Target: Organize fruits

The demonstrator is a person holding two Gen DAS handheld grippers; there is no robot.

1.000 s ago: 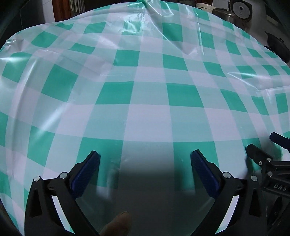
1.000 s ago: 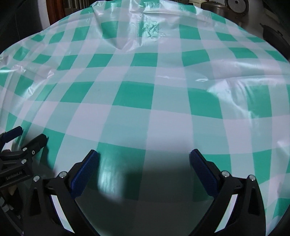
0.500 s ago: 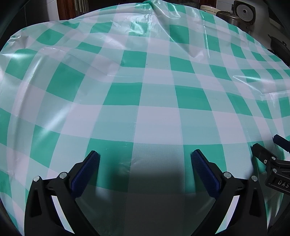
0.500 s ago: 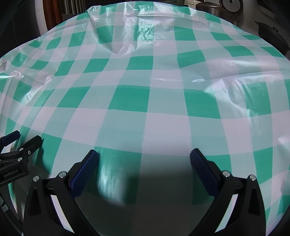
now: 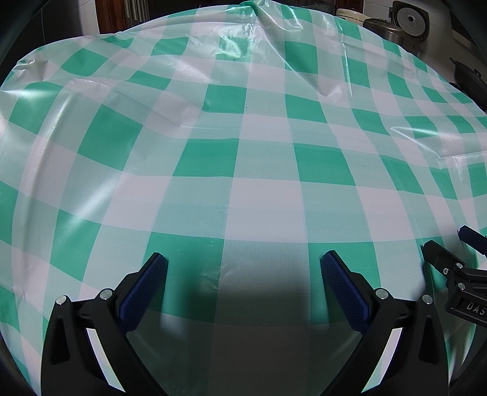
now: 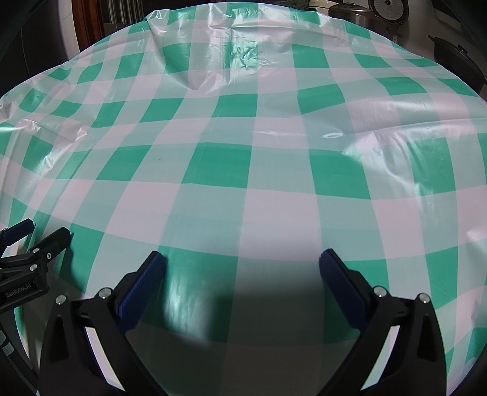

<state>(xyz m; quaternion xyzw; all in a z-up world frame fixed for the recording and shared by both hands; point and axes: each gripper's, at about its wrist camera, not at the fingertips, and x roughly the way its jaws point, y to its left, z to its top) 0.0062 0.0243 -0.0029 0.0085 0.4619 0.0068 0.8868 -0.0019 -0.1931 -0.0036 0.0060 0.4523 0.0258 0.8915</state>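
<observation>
No fruit is showing on the glossy green-and-white checked plastic tablecloth (image 5: 261, 195); the left gripper (image 5: 243, 268) and right gripper (image 6: 242, 265) are hovering empty, jaws apart, so which is nearer cannot be told; only bare cloth is lying toward twelve o'clock.

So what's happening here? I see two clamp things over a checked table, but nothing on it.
A person holds two handheld grippers over a table with a green-and-white checked plastic cloth. The left gripper and the right gripper are both open and hold nothing. The job is sorting fruit, but no fruit shows in either view. Some kitchen appliances stand beyond the far edge.
</observation>
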